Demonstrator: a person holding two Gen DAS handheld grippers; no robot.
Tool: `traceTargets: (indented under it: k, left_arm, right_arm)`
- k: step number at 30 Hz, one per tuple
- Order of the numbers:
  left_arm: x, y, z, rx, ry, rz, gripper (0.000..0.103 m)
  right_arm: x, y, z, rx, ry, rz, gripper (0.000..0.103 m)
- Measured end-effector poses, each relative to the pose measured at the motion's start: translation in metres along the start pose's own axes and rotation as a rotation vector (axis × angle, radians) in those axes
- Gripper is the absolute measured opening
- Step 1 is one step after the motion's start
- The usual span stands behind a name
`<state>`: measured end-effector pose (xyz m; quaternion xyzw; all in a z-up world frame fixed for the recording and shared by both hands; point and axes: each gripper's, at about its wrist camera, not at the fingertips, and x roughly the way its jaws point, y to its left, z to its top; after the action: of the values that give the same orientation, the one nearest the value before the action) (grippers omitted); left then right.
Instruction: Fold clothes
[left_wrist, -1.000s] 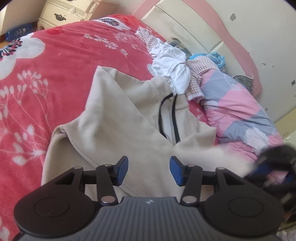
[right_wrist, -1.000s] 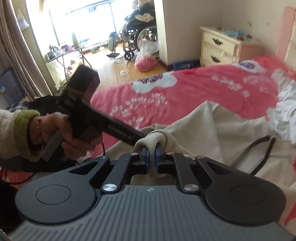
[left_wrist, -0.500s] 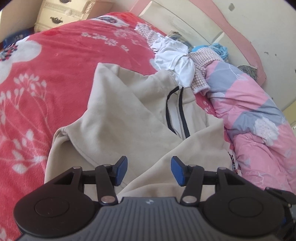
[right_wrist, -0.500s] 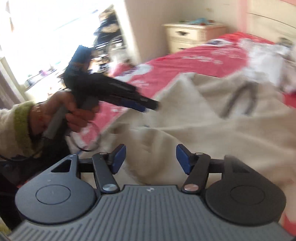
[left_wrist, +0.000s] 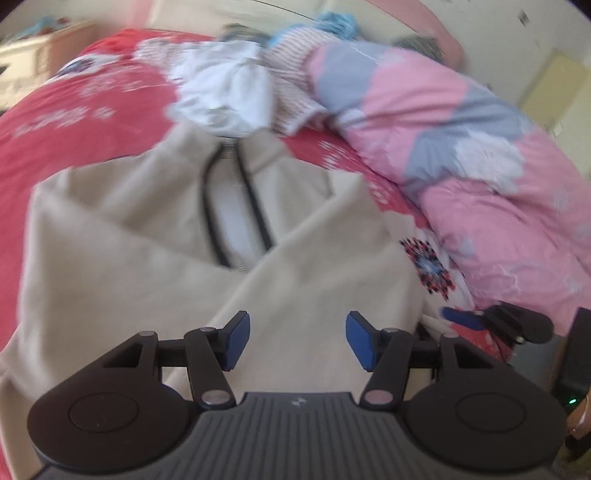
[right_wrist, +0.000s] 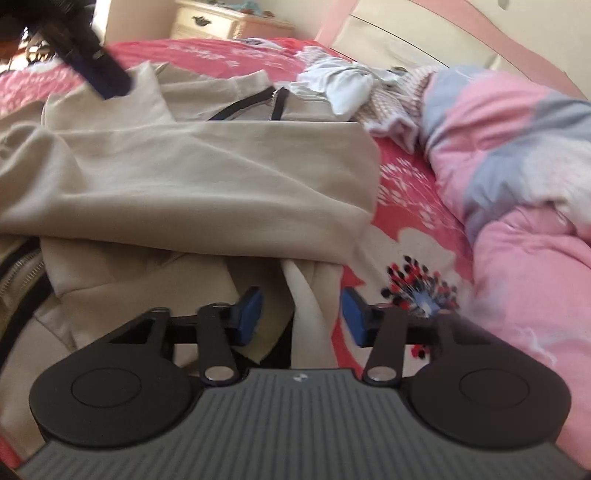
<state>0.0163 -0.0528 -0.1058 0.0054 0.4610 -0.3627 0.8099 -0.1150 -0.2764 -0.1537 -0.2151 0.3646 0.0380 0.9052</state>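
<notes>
Beige zip-front sweatshirt (left_wrist: 155, 258) lies spread on the red floral bedspread (left_wrist: 74, 122), sleeves folded across its front, dark-edged zipper toward the headboard. At the bed's head edge: crumpled white garment (left_wrist: 221, 99) touching the collar, checked cloth beside it. Pink-and-grey quilt (left_wrist: 461, 147) bunched along the bed's right edge (close to the sweatshirt's side). Left claw (left_wrist: 297, 341) apart, just been opening, nothing between. Right claw (right_wrist: 301, 319) just been closing, pads not pressing; a beige fold stands between them. No legible writing.
</notes>
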Motion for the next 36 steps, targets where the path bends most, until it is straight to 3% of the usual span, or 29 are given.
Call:
traceTargets:
  k: [1, 2, 5, 9, 11, 13, 14, 15, 17, 20, 25, 27, 29, 31, 33, 36]
  left_arm:
    - [0.009, -0.017, 0.003, 0.058, 0.012, -0.006, 0.059]
    - [0.018, -0.035, 0.006, 0.119, 0.022, -0.013, 0.059]
    - [0.049, -0.085, 0.003, 0.300, 0.049, -0.024, 0.060]
    - [0.102, -0.142, -0.010, 0.532, 0.138, -0.011, 0.060]
    - [0.123, -0.163, -0.021, 0.670, 0.153, 0.074, 0.057]
    - [0.137, -0.173, -0.031, 0.774, 0.150, 0.157, 0.044]
    - [0.140, -0.172, -0.033, 0.794, 0.152, 0.177, 0.032]
    - [0.142, -0.169, -0.031, 0.797, 0.158, 0.183, 0.027]
    - [0.139, -0.163, -0.023, 0.762, 0.164, 0.175, 0.008]
    - [0.126, -0.152, 0.009, 0.630, 0.165, 0.115, 0.007]
    - [0.112, -0.103, 0.060, 0.180, 0.077, -0.109, 0.006]
    - [0.117, -0.077, 0.070, -0.003, 0.050, -0.172, 0.006]
    - [0.125, -0.058, 0.071, -0.121, 0.044, -0.209, 0.006]
    - [0.130, -0.049, 0.067, -0.172, 0.037, -0.230, 0.006]
    - [0.131, -0.046, 0.065, -0.188, 0.020, -0.246, 0.006]
    - [0.129, -0.046, 0.066, -0.165, 0.008, -0.251, 0.006]
  right_arm:
    - [0.008, 0.001, -0.003, -0.024, 0.010, -0.021, 0.009]
    - [0.007, -0.001, -0.008, -0.023, 0.005, -0.044, 0.006]
    - [0.011, -0.014, -0.021, 0.039, 0.006, -0.100, 0.005]
    - [0.011, -0.028, -0.032, 0.143, -0.004, -0.087, 0.005]
    - [0.010, -0.033, -0.037, 0.181, -0.014, -0.080, 0.004]
    - [0.008, -0.036, -0.040, 0.209, -0.027, -0.070, 0.004]
    - [0.009, -0.039, -0.041, 0.223, -0.032, -0.066, 0.004]
    - [0.008, -0.040, -0.043, 0.231, -0.035, -0.064, 0.004]
    - [0.012, -0.043, -0.044, 0.241, -0.039, -0.054, 0.004]
    - [0.013, -0.045, -0.046, 0.242, -0.055, -0.050, 0.004]
    - [0.007, -0.025, -0.049, 0.105, -0.100, -0.100, 0.002]
    - [0.007, -0.008, -0.054, -0.012, -0.097, -0.123, 0.002]
    - [0.010, 0.003, -0.060, -0.104, -0.075, -0.104, 0.002]
    - [0.012, 0.014, -0.066, -0.196, -0.052, -0.086, 0.002]
    - [0.004, 0.004, -0.061, -0.158, -0.052, -0.026, 0.005]
    - [-0.017, -0.047, -0.041, 0.126, -0.091, 0.142, 0.009]
